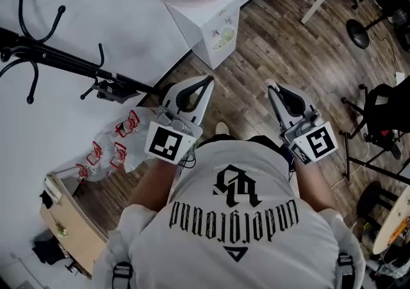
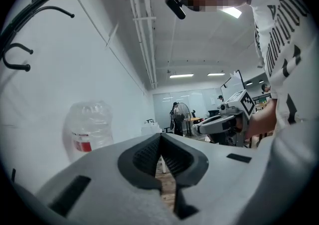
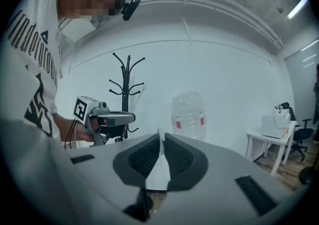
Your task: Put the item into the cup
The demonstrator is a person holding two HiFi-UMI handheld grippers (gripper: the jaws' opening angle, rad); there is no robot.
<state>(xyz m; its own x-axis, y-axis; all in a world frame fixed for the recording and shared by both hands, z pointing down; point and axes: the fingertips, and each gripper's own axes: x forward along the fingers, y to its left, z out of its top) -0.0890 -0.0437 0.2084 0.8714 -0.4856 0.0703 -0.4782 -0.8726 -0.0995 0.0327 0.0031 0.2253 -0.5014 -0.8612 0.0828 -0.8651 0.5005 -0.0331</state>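
- Right gripper [image 3: 160, 137]: smooth grey moulded shells carrying dark ribbed pads [image 3: 143, 158]. The jaws are clamped on a thin white item [image 3: 159, 170], which stands edge-on between the pads as a flat, sheet-like wedge, wider at the bottom.
- Left gripper [image 2: 160, 135]: same grey shells and ribbed black pads [image 2: 146, 157]. The jaw tips are pressed together with nothing between them; a sliver of floor shows through the gap lower down.
- From the head view, both grippers [image 1: 208, 80] [image 1: 271, 85] are held level ahead of the person's white printed T-shirt [image 1: 237, 217]. Each has a cube with square black-and-white markers [image 1: 172, 142] [image 1: 318, 142] at its rear.
- Clear, crinkled water bottle [image 3: 189, 114] with a red label stands beyond the right gripper's jaws, against the wall.
- Black metal coat rack [image 1: 64, 57] with curved hooks stands by the plain white wall [image 1: 128, 18].
- Film-wrapped pack of red-labelled bottles [image 1: 115, 143] lies at the foot of the wall, beside a light wooden box [image 1: 64, 217].
- White cube-shaped box [image 1: 208, 22] stands against the wall further on.
- Floor [image 1: 275, 44]: dark wood-grain planks.
- White table [image 3: 266, 144] bears a white box [image 3: 274, 121], with a black office chair [image 3: 299, 134] beside it.
- Ceiling carries white pipes [image 2: 142, 24] and strip lights [image 2: 182, 75].
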